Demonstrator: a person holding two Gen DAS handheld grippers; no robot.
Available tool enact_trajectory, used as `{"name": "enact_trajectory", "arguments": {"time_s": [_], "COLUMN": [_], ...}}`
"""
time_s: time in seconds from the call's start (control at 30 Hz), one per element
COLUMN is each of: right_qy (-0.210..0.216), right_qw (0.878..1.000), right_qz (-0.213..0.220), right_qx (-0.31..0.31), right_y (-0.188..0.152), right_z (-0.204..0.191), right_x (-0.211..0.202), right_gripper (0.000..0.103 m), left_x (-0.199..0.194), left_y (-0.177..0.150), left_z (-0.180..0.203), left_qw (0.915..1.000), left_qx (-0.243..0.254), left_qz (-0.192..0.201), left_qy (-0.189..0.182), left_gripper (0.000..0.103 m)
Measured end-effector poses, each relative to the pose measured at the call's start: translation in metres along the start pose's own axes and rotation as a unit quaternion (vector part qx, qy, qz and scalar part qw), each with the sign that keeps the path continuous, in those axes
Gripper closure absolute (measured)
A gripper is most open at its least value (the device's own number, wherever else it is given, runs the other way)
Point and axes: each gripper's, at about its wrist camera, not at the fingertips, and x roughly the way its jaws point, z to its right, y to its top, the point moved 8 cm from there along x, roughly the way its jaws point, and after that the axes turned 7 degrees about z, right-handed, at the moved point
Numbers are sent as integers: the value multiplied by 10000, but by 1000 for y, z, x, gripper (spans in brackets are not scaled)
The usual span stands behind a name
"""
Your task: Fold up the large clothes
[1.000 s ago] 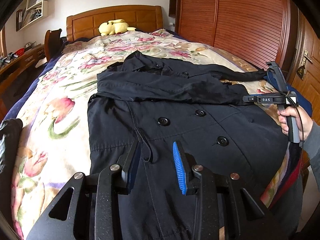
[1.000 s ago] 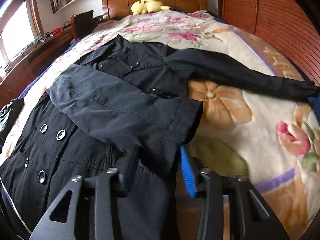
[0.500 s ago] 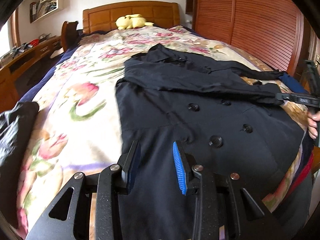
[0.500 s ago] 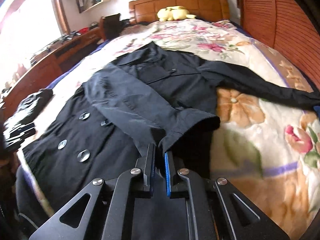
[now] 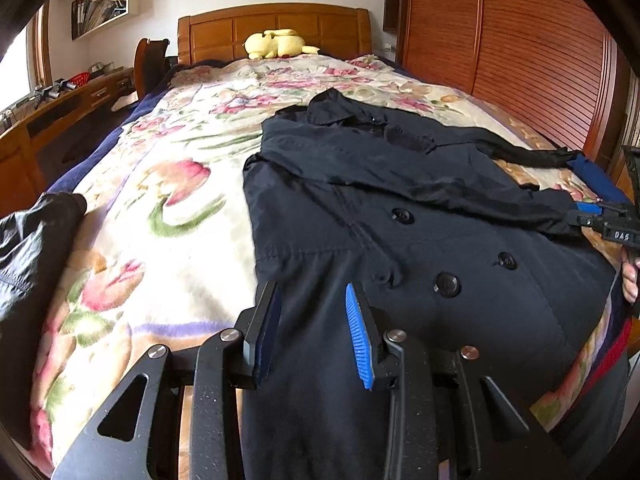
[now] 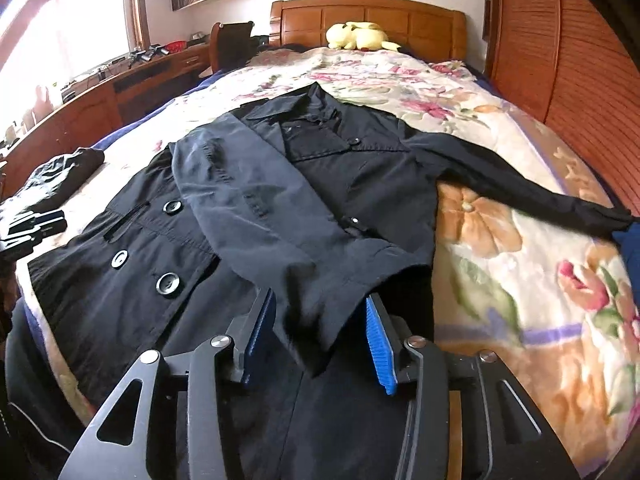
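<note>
A dark double-breasted coat (image 5: 400, 248) lies face up on the floral bedspread (image 5: 160, 216). One sleeve (image 6: 256, 216) is folded across its chest, and the other sleeve (image 6: 520, 184) stretches out to the right. My right gripper (image 6: 320, 304) hovers at the folded sleeve's cuff (image 6: 360, 280). Its jaws are opening, with the cuff lying loose between them and the pads clear of it. It also shows at the left wrist view's right edge as the right gripper (image 5: 592, 212), held by a hand (image 5: 630, 280). My left gripper (image 5: 314, 300) stands open over the coat's lower left side, holding nothing.
A crumpled black garment (image 5: 32, 240) lies at the bed's left edge. A yellow plush toy (image 5: 276, 44) sits by the wooden headboard (image 5: 224, 32). A slatted wooden wardrobe (image 5: 520, 60) lines the right side, and a desk (image 6: 100, 92) the left. A blue cloth (image 6: 632, 248) lies at the outstretched sleeve's end.
The right gripper pinched shut at the folded sleeve's cuff half a second ago and has now spread apart, leaving the cuff on the coat. The left gripper shifted toward the coat's left edge.
</note>
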Motion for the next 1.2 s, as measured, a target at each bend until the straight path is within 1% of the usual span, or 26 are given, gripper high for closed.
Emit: {"name": "enact_trajectory", "arguments": {"time_s": [0.1,0.2,0.37,0.5,0.53,0.63,0.73,0.8,0.87,0.93,1.1,1.2], "right_qy": [-11,17,-154,-288,-346,-870,-1191,-1358,-1409,-1593,-1905,-1989], "right_qw": [10000,9999,9993,9974,9969,9944,9914,9886,9851,9789,9638,9544], "right_qz": [-21,-29,99,254,254,182,44,-40,-77,-49,-43,29], "right_qx": [18,130,339,611,666,574,538,645,984,1280,1867,2228], "right_y": [-6,-10,-2,11,14,23,30,34,39,41,46,49], "right_z": [-2,3,32,68,80,117,149,169,191,214,254,270], "right_x": [3,5,-5,-13,-13,-10,1,12,23,32,56,64], "right_gripper": [56,56,56,39,37,35,35,34,34,34,34,34], "left_x": [5,13,31,55,63,77,90,95,101,101,92,91], "left_y": [7,18,40,56,59,63,61,54,44,41,39,37], "left_z": [10,24,47,72,80,94,106,111,118,122,125,124], "left_qw": [9999,9996,9986,9971,9966,9955,9944,9943,9936,9933,9921,9918], "left_qx": [-19,65,135,176,208,295,368,401,570,665,615,573], "left_qz": [31,99,202,200,182,155,109,49,-49,-48,22,11], "left_qy": [-133,-254,-477,-714,-780,-890,-986,-990,-970,-946,-1095,-1145], "left_gripper": [69,69,69,69,69,69,69,69,69,69,69,69]}}
